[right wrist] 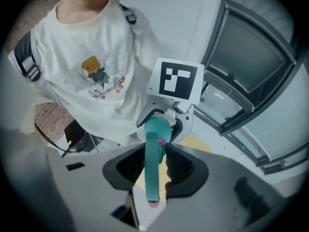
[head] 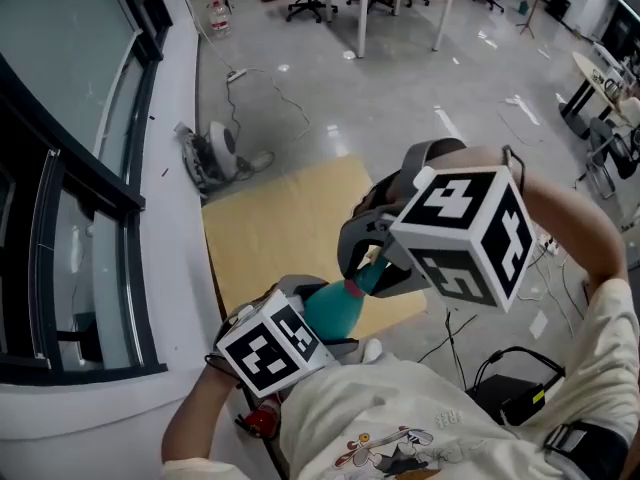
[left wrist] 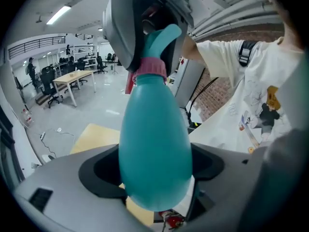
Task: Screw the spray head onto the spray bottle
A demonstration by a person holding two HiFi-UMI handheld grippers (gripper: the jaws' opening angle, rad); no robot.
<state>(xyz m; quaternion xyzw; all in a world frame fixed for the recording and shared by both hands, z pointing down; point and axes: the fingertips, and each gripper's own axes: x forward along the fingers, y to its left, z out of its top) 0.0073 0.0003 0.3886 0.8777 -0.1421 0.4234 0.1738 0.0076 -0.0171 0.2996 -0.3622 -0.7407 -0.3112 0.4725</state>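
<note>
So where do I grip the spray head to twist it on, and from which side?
Grip the spray head across its long sides, above the pink collar, coming end-on along the bottle axis. It is slim, so the pads of the right gripper flank it, and a roll should turn it on the neck.

Nothing legible so far, not a single letter or digit comes through. The right marker cube (head: 465,233), at three o'clock in the head view, shows bold black-and-white square code patterns on its faces. They are blocks only, no characters. The left marker cube (head: 272,346), down at seven o'clock, carries the same kind of pattern, and one of its faces turns up again at twelve o'clock in the right gripper view. On the white shirt (head: 340,408) there is a cartoon print (head: 395,450) at five o'clock, with faint small lettering beside it that is too small to read.
</note>
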